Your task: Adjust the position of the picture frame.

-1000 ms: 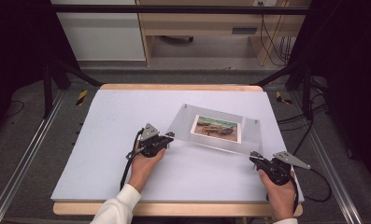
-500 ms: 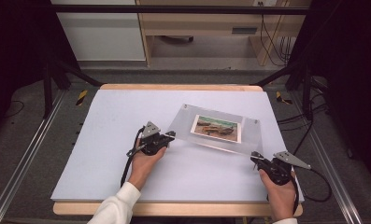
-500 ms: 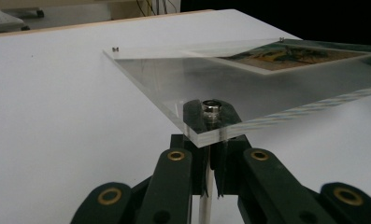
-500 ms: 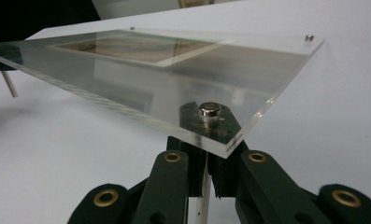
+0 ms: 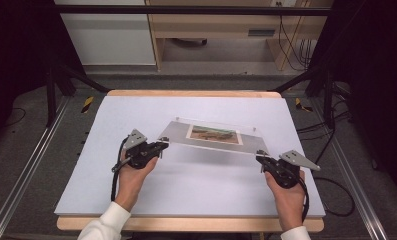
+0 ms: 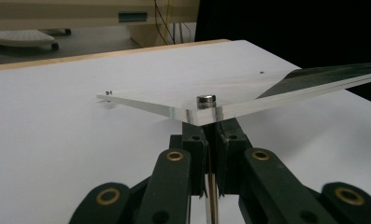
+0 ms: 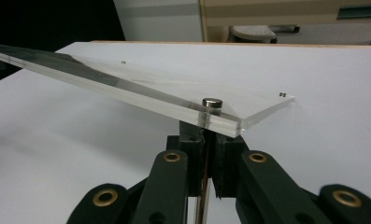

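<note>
The clear picture frame (image 5: 211,137), two acrylic sheets with a landscape photo (image 5: 214,134) sandwiched between them, hangs above the white table (image 5: 186,185), a little toward twelve o'clock from the table's middle. It casts a soft shadow on the surface below, so it is off the table, not resting on it. The left gripper (image 5: 161,145) has its jaws closed on the corner at about eight o'clock of the frame; in the left gripper view the jaw tips (image 6: 210,135) meet under the sheet's edge, right below a small round metal stud (image 6: 206,99). The right gripper (image 5: 260,159) has its jaws closed likewise on the corner at about four o'clock, again just beneath a stud (image 7: 212,103). Holding the two near corners probably serves to keep the wide, slippery plate level and to stop it from swinging, while the jaws stay off the photo. The far edge, toward twelve o'clock, sits unsupported, so an even grip matters.
</note>
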`<state>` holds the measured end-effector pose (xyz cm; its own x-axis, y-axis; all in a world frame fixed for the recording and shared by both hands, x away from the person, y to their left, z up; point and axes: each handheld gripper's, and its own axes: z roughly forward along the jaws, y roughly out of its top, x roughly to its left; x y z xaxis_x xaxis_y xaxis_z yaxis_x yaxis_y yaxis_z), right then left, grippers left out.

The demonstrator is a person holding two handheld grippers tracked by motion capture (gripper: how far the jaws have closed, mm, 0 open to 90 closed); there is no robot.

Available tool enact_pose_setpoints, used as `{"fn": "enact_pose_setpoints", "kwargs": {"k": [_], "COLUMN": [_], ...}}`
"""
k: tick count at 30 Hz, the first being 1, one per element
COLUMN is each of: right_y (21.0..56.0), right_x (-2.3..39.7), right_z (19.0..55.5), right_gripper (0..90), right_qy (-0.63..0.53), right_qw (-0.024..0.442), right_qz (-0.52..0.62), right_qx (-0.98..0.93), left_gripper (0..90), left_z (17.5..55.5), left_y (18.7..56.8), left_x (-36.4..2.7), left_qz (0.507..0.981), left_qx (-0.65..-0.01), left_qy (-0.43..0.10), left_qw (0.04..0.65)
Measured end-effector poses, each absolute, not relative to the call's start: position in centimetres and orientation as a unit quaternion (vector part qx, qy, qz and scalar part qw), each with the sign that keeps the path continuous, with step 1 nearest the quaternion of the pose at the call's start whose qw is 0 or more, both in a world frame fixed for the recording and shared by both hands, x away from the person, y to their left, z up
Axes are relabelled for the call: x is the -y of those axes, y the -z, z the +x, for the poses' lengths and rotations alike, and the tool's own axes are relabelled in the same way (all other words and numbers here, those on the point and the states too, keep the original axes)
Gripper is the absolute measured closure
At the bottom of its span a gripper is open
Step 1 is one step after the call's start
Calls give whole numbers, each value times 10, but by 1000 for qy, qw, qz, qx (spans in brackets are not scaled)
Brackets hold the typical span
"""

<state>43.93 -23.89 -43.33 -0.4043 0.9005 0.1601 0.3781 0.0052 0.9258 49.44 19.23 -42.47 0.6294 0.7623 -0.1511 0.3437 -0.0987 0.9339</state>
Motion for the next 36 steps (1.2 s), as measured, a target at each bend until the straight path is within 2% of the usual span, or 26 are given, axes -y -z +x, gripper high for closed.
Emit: {"fn": "enact_pose_setpoints", "kwargs": {"k": [7,13,32,36], "right_y": [426,426,434,438], "right_x": [204,186,186,185], "right_z": [474,500,504,502], "right_gripper": [846,847,848,848], "right_qy": [-520,-523,-516,-511], "right_qw": [250,249,251,250], "right_qz": [456,451,458,458], "right_qx": [-677,-679,-679,-683], "left_gripper": [830,830,830,831], "left_z": [491,500,510,507], "left_y": [420,424,442,444], "left_x": [-229,-240,-239,-237], "left_qz": [692,680,677,687], "left_qx": [-403,-411,-415,-423], "left_qy": [-223,-232,-226,-227], "left_qw": [556,561,564,546]}}
